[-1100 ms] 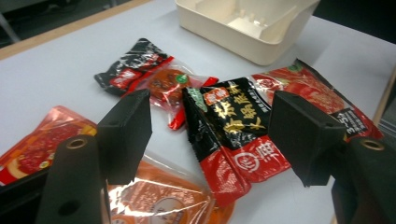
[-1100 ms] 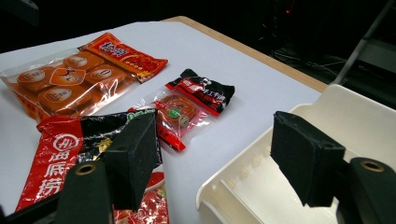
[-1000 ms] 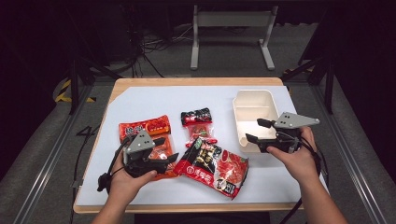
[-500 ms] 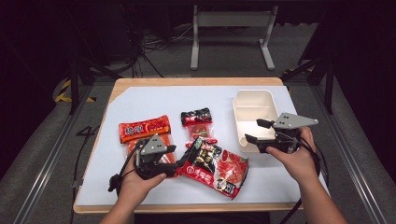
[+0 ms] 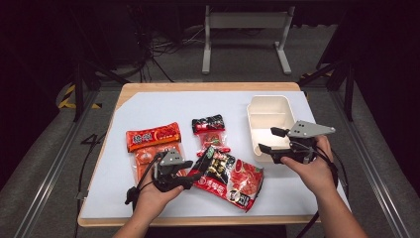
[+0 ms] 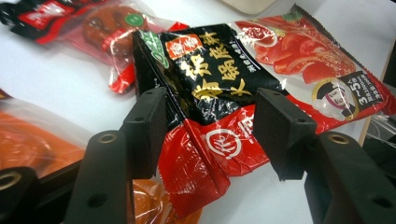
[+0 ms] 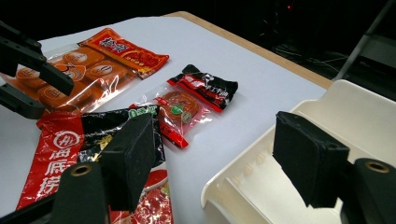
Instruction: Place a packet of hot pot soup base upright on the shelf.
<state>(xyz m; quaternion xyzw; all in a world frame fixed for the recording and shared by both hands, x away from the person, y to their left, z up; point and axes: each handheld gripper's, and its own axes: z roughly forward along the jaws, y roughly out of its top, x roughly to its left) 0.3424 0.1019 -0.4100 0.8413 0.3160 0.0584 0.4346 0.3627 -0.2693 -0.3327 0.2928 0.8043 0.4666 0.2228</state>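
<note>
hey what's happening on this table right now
A person holds a gripper in each hand. The left gripper has just been closing its jaws around the near end of a red and black soup base packet, with the pads not clearly pressing yet. The right gripper is open at the cream divided tray. An orange snack pack and a small red packet lie on the white mat.

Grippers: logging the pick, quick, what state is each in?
Left gripper: open, jaws just closing around the red-and-black sauce packet.
Right gripper: open, straddling the cream tray rim.
</note>
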